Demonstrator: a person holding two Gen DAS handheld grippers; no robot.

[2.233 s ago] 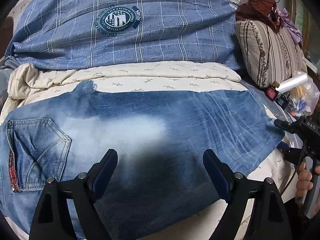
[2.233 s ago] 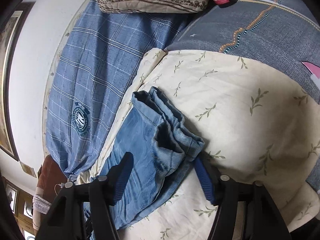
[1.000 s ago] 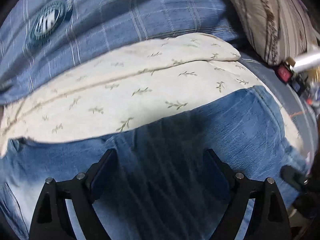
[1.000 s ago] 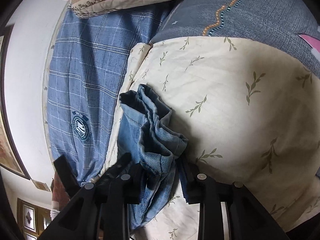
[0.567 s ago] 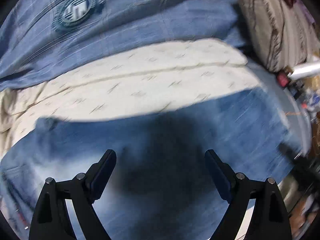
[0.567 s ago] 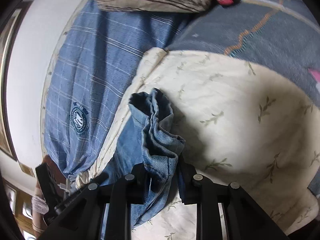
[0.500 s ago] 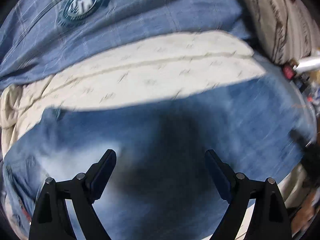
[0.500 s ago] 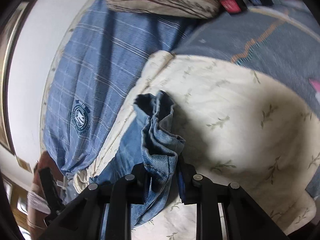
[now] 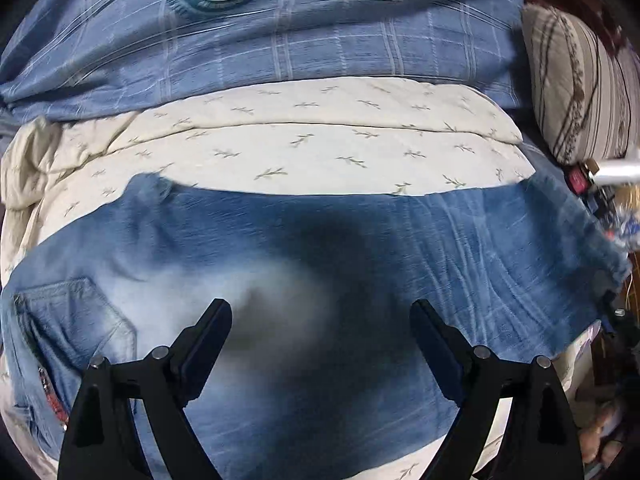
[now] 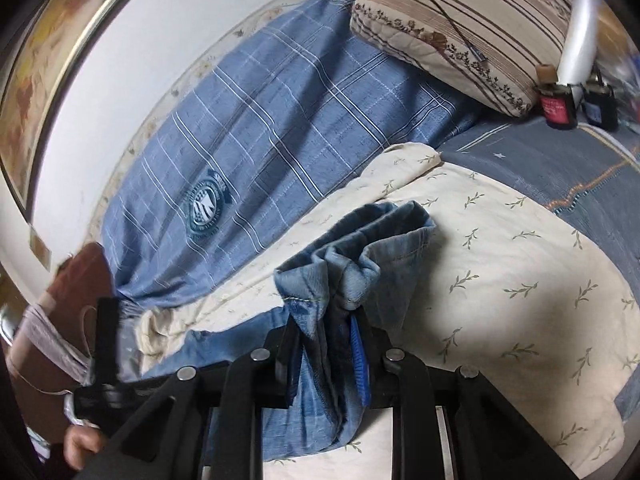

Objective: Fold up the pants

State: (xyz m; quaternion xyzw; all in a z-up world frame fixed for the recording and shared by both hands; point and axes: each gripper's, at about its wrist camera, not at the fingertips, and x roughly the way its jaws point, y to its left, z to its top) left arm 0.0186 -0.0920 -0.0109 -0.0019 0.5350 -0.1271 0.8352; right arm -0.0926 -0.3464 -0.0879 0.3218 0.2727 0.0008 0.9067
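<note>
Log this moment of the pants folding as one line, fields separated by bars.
step: fold pants | right gripper: shut on jeans hem | left gripper: open above jeans | jeans: spread on cream quilt

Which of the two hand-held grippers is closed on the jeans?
The right hand-held gripper: its jaws pinch the bunched hem of the jeans. The left hand-held gripper hangs wide open above the denim, gripping nothing.

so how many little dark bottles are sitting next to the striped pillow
2, seen from the right wrist: a red-labelled bottle just right of the striped pillow, and a blue-labelled bottle right of that. The blurred clutter beyond may hide more.
</note>
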